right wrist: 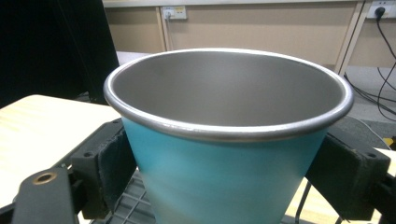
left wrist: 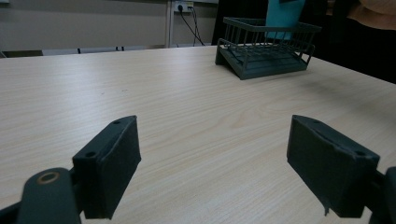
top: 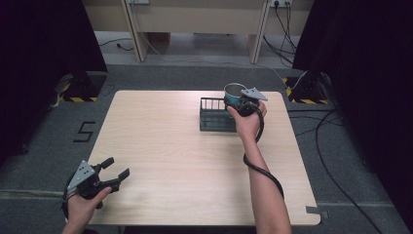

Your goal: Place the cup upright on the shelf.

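A teal cup (right wrist: 224, 163) with a steel rim and grey inside stands upright between the jaws of my right gripper (right wrist: 219, 172), which is shut on its sides. In the high view the cup (top: 234, 92) is held over the right end of a dark wire rack (top: 215, 117) at the far right of the table, with the right gripper (top: 242, 103) just behind it. My left gripper (top: 117, 168) rests open near the table's front left corner, nothing between its fingers (left wrist: 109, 165). The left gripper view shows the rack (left wrist: 266, 49) far off with the cup (left wrist: 285, 14) above it.
The light wooden table (top: 185, 165) lies bare between the two grippers. A cable (top: 260, 168) trails from the right gripper along the forearm. Black curtains flank the scene, and cables run over the grey floor at the right.
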The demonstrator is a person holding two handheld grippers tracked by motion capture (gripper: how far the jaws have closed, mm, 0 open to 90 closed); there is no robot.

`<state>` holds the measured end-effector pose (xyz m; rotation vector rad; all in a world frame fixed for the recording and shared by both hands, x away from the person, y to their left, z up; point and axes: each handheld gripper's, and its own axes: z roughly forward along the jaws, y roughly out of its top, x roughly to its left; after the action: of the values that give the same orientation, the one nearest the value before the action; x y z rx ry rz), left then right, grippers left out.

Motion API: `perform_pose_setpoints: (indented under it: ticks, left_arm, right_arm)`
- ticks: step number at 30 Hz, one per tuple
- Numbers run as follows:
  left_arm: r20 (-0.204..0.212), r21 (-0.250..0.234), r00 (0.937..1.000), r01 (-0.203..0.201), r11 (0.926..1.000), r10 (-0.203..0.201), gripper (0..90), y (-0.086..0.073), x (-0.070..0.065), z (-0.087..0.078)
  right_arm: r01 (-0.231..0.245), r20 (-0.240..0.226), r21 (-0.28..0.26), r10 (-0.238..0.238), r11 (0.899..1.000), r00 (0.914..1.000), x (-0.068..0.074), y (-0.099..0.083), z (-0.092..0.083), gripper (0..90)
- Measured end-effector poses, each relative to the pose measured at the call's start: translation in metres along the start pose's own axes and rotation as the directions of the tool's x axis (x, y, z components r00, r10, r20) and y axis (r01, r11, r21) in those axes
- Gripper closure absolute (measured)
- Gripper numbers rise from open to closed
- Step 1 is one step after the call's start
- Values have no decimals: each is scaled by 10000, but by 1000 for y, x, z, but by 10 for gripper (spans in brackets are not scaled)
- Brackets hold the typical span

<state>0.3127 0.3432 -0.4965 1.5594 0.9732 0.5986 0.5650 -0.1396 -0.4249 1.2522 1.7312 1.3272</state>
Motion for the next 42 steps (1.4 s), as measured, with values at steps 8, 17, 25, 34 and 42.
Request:
perform_pose_setpoints:
  ticks: [8, 17, 25, 34, 42]
  left_arm:
    - [1, -11, 10000, 32, 10000, -32, 165, 0, 0, 0]
    - [3, -24, 10000, 39, 10000, -38, 166, 0, 0, 0]
    - [12, -23, 10000, 54, 10000, -54, 166, 0, 0, 0]
    - [21, 8, 10000, 35, 10000, -35, 167, 0, 0, 0]
    - [15, 6, 10000, 23, 10000, -23, 167, 0, 0, 0]
  right_arm:
    - [163, 67, 425, -166, 9990, 9998, 2, -6, 4, 158]
    - [156, 136, 706, -166, 9974, 9998, 3, -10, 8, 158]
    - [191, 117, 786, -201, 9967, 9997, 3, -11, 10, 157]
    - [357, -38, 803, -355, 9961, 9994, 4, -15, 9, 152]
    - [235, -133, 827, -225, 9963, 9997, 4, -16, 7, 149]
